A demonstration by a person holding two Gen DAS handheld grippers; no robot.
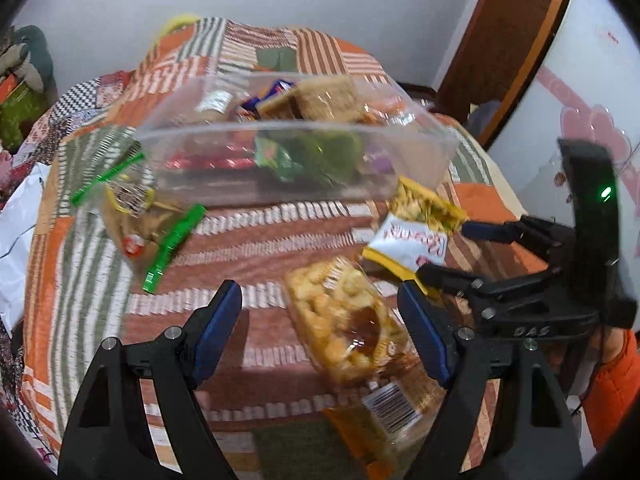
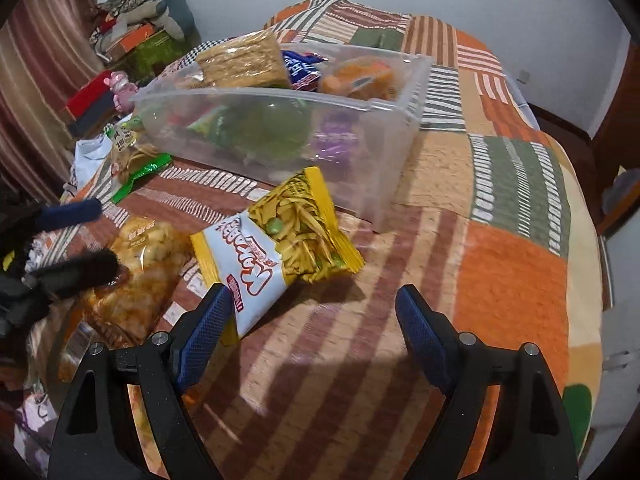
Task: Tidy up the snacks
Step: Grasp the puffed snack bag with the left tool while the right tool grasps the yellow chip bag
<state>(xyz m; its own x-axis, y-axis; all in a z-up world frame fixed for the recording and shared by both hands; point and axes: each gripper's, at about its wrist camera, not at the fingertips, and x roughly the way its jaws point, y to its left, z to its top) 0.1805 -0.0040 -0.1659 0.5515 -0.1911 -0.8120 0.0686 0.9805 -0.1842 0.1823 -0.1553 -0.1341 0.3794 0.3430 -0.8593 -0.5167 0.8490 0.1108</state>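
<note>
Patchwork bedspread (image 2: 516, 264): orange, olive green, brown & white stripes. Clear plastic bin (image 2: 396, 152) w/ green, purple, blue, tan packs inside. Yellow & white snack bag (image 2: 276, 248), red lettering. Clear bag of golden puffs (image 1: 348, 320), dark-red label. Green-edged clear bag (image 1: 140, 216). Gripper pads (image 2: 200, 332) blue, frames black.

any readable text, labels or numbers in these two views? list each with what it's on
"DAS": embossed on the right gripper body, seen in the left wrist view.
Yellow-and-white snack bag: large red logo, upside down, not legible.
Clear bag of puffed snacks: barcode label, digits too blurred.
Green-edged bag: small print, unreadable.
Packets in the clear bin: print too blurred.
</note>
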